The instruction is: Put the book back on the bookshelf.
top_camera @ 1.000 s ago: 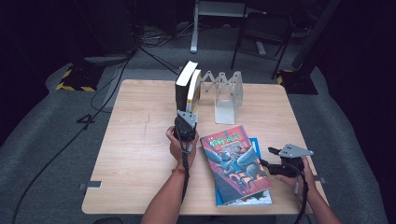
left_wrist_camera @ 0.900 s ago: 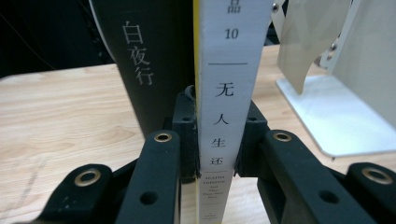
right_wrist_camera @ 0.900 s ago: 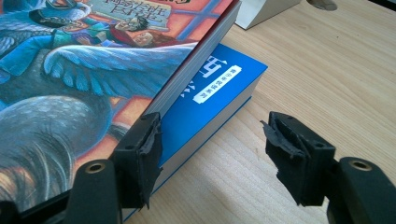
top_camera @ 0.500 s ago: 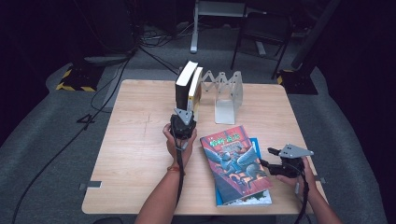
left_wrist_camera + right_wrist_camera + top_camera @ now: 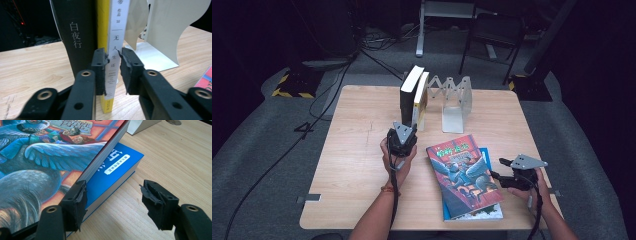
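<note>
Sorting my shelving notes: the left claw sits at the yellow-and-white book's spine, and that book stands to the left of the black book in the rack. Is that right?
Not quite. In the left gripper view the left claw is at the yellow-and-white book, but that book stands to the right of the black book, between it and the white bookend. The high view shows the same order.

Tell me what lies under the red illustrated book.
A blue book lies under the red illustrated book, its corner and edge sticking out. The rest of its cover is hidden, as is anything beneath.
</note>
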